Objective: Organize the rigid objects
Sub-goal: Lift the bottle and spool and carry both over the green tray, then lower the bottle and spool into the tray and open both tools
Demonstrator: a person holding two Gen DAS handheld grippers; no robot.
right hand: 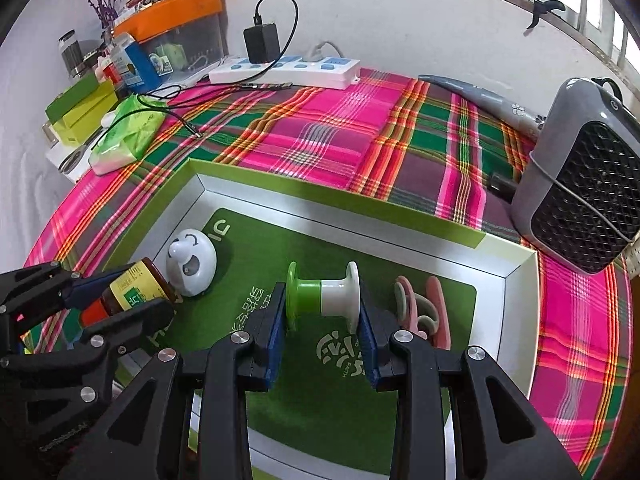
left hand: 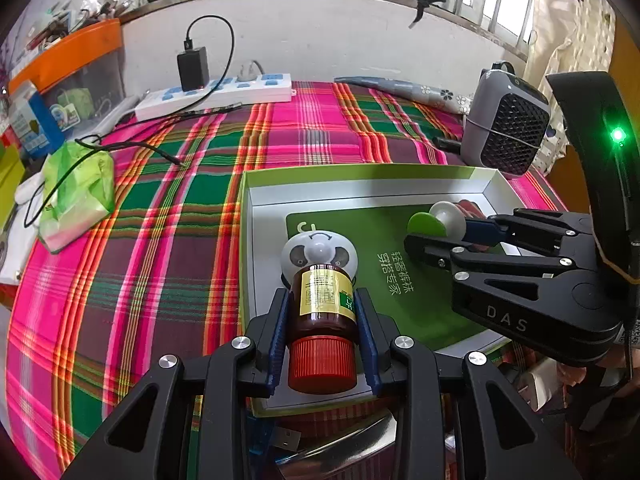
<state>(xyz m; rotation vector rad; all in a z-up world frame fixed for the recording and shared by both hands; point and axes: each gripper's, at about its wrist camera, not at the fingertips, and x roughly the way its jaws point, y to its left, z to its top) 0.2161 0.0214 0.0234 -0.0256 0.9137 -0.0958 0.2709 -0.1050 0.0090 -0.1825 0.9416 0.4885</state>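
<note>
My left gripper point(left hand: 322, 320) is shut on a brown medicine bottle point(left hand: 324, 300) with a red cap and yellow label, held over the near left part of the green-lined box point(left hand: 368, 174). The bottle's base sits against a white round smiley-face toy point(left hand: 319, 254) lying in the box. My right gripper point(right hand: 322, 322) is shut on a green-and-white spool point(right hand: 324, 296), pads pressing its two end flanges, low over the box floor point(right hand: 312, 240). In the right wrist view the left gripper point(right hand: 132, 294) with the bottle point(right hand: 132, 290) is at the left, beside the toy point(right hand: 192, 266).
Pink and grey curved pieces point(right hand: 420, 306) lie in the box's right end. A grey fan heater point(right hand: 580, 196) stands right of the box. A power strip with charger point(left hand: 216, 94), a green wipes pack point(left hand: 76, 196) and cluttered boxes point(right hand: 80, 110) line the far and left edges of the plaid cloth.
</note>
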